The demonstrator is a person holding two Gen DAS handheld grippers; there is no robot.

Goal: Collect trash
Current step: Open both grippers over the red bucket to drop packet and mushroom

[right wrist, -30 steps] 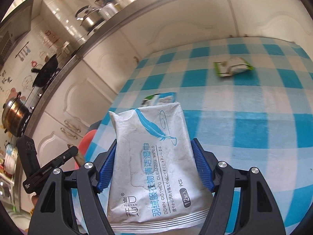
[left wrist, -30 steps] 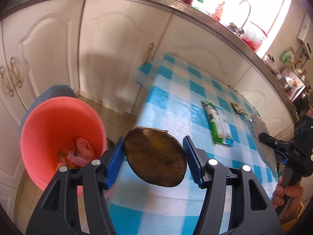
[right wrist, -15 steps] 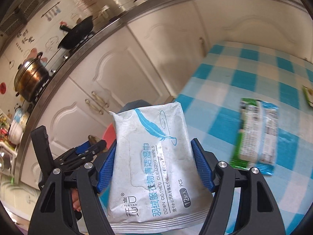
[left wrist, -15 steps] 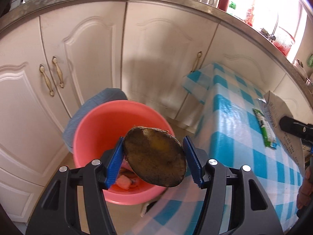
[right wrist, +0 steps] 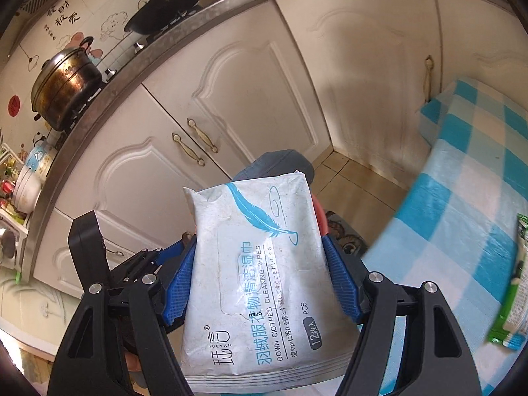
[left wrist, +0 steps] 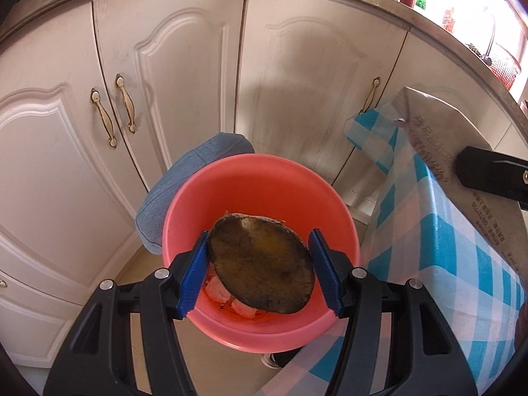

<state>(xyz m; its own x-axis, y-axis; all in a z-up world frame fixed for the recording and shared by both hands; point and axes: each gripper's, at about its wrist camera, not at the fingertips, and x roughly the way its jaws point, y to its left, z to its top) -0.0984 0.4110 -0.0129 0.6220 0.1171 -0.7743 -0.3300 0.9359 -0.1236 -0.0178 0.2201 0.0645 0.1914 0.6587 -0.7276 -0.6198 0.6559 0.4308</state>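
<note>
My left tool [left wrist: 260, 265] tight on a peel [left wrist: 260, 264] above the bucket [left wrist: 250, 178] (right tool [right wrist: 259, 283] gripping wipes [right wrist: 260, 270]).

The bucket [left wrist: 260, 178] mouth lies open; cabinets [left wrist: 165, 82] close the far side, the worktop [left wrist: 462, 264] edge the right.

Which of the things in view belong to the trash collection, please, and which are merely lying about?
Part of the job:
- brown peel in the left tool
- wipes packet in the right tool
- pink bucket holding scraps
- green wrapper on the checked tablecloth

Just lying about:
- steamer pot
- black wok
- blue denim cushion
</note>
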